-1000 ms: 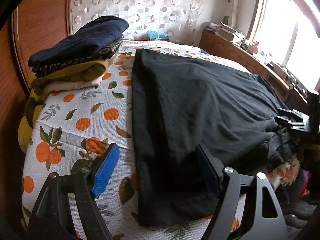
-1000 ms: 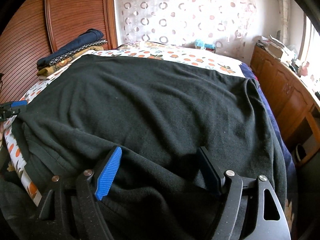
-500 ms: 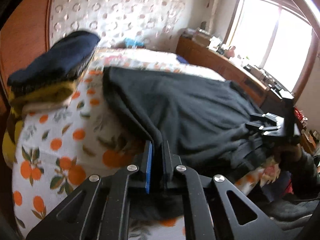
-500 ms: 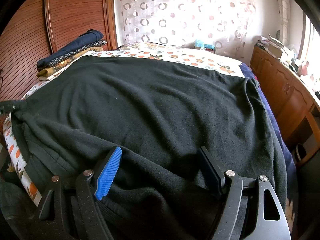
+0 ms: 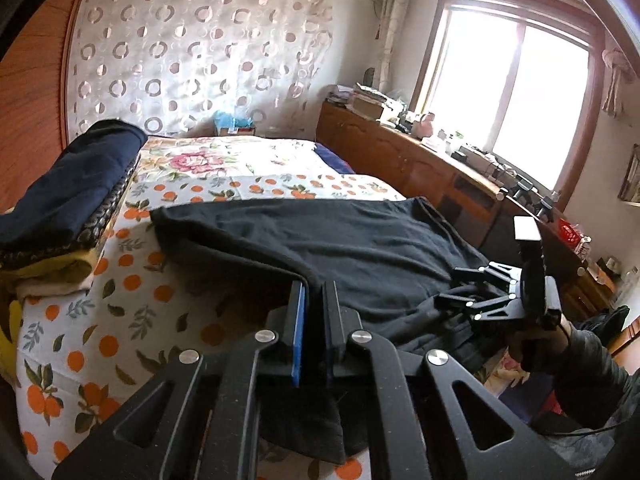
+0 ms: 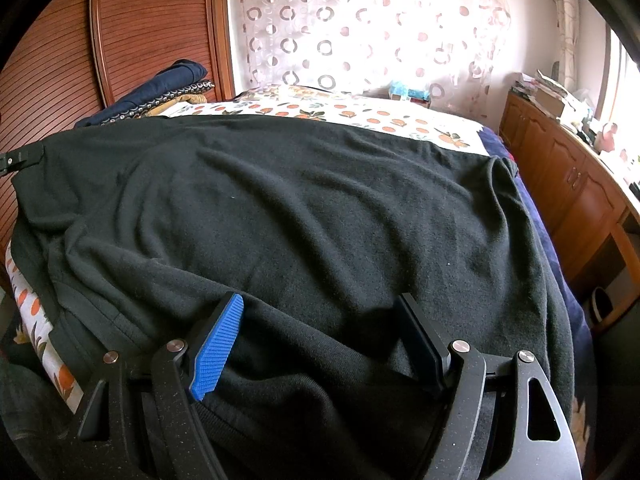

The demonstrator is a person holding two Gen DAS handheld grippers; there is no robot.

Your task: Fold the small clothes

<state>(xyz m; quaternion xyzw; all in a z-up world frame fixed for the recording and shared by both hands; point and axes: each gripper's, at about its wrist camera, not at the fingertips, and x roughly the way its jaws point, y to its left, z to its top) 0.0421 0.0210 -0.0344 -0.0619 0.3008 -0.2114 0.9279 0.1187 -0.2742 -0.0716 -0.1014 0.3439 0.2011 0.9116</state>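
Observation:
A large black garment [image 5: 360, 248] lies spread over the bed. My left gripper [image 5: 314, 286] is shut on its left side edge, which hangs lifted off the orange-print sheet [image 5: 120, 320]. In the right wrist view the same black garment [image 6: 320, 200] fills the middle, and the left gripper [image 6: 20, 158] shows at the far left edge, holding the raised cloth. My right gripper [image 6: 320, 304] stands open over the near hem, fabric bulging between its fingers without being pinched. The left wrist view shows the right gripper [image 5: 448, 285] low at the garment's right side, held by a person's hand [image 5: 532, 344].
A stack of folded clothes [image 5: 68, 200] with a navy piece on top sits at the bed's left, also in the right wrist view as the folded stack [image 6: 160, 92]. A wooden cabinet [image 5: 400, 156] with clutter runs under the window. A slatted wooden panel [image 6: 60, 60] stands behind the bed.
My left gripper went from open to shut on the garment's side edge and rose with it, tilting the view upward. The right gripper has stayed put and open.

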